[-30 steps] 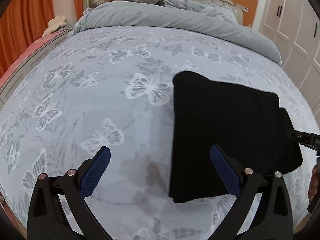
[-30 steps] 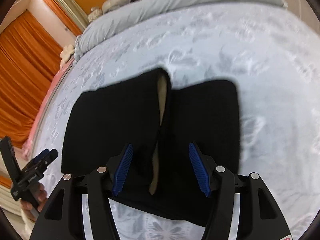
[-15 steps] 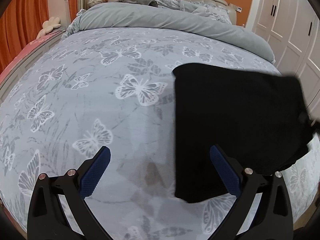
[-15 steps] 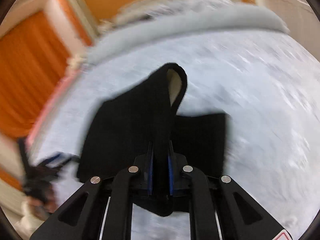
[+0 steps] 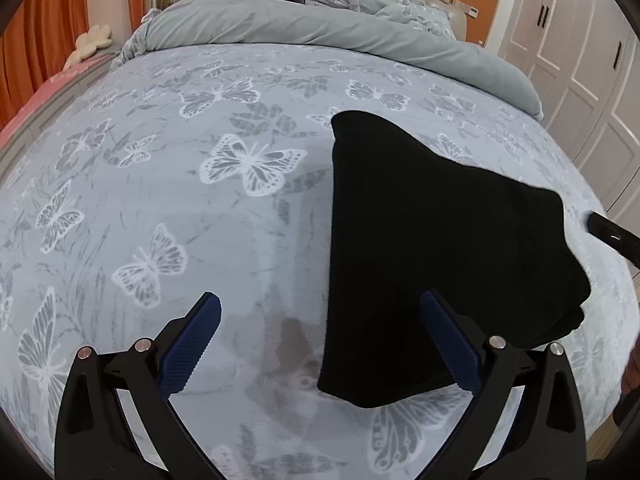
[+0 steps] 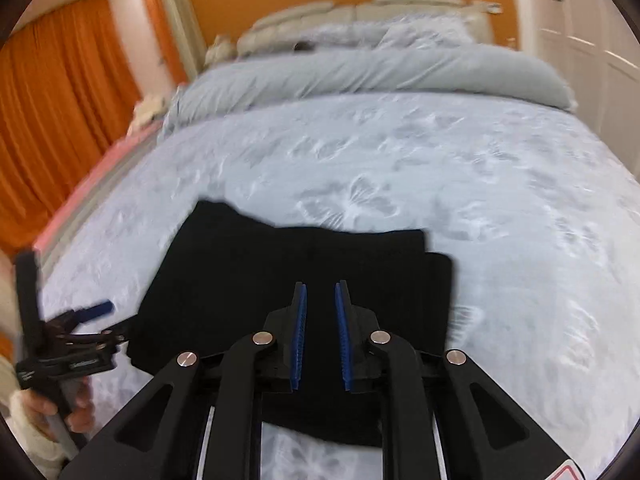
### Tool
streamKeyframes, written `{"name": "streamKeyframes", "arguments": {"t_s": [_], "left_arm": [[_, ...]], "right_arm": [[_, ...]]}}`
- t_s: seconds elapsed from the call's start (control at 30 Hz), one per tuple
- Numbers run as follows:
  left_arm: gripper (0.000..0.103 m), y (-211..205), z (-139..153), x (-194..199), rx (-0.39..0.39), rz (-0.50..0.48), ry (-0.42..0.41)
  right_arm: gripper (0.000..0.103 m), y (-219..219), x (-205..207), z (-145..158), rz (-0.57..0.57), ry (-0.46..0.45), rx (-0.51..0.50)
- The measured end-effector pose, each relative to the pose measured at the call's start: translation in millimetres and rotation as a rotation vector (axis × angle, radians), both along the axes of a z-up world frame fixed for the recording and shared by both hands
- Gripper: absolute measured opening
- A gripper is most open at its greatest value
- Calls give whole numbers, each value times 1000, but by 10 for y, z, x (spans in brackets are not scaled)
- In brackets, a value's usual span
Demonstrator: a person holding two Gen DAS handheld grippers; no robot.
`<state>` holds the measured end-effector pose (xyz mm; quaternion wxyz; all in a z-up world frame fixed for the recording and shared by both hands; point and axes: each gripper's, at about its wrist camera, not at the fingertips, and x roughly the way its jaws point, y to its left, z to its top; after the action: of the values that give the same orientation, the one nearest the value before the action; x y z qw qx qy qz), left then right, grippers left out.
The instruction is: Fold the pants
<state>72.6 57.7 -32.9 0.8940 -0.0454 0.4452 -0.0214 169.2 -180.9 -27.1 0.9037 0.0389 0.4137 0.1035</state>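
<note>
Left gripper hangs over the butterfly bedspread, jaws spread wide, nothing pinched. Outside its left finger there is only printed sheet. Between the jaws comes more sheet, then the left edge of the black pants, which lie folded on the bed. The near part of them reaches behind the right finger and past it, and no pad touches the cloth. Far ahead of the jaws a grey duvet is bunched across the bed.

Over to the right gripper, and its jaws have just snapped in and eased a hair apart, so there is only a narrow slit between the blue pads. Black cloth fills that slit, but I cannot tell whether the pads are pressing on it. The pants spread ahead of these jaws and to both sides, further to the left. This view is blurred.
</note>
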Motion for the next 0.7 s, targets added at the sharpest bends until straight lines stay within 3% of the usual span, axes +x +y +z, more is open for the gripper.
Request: {"name": "streamKeyframes", "arguments": {"t_s": [0.07,0.1,0.17,0.2,0.3,0.37,0.43,0.53,0.6,0.7], "left_arm": [[98,-52,-18,-24,47,-12,-5],[98,-67,-20,-29,70,-14,-6],[98,-72,-14,-35,112,-19,-11],[98,-55,-3,-28,127,-8,-12],[98,-15,27,1,146,6,-23],[98,27,37,32,135,12,-17],[98,63,31,40,119,14,-7],[98,101,34,45,115,17,-5],[98,120,37,38,115,24,-13],[98,154,31,72,111,26,-1]], "right_arm": [[6,-51,220,-339,-63,104,-109],[6,-183,321,-510,-86,144,-65],[0,-350,360,-405,-168,161,55],[1,-285,337,-241,-180,125,31],[1,165,290,134,-52,17,47],[1,501,359,164,57,34,78],[1,909,579,-53,146,110,34],[0,1180,1042,-512,132,194,-72],[0,1158,1222,-540,89,168,-38],[0,1147,1297,-342,45,169,-30]]}}
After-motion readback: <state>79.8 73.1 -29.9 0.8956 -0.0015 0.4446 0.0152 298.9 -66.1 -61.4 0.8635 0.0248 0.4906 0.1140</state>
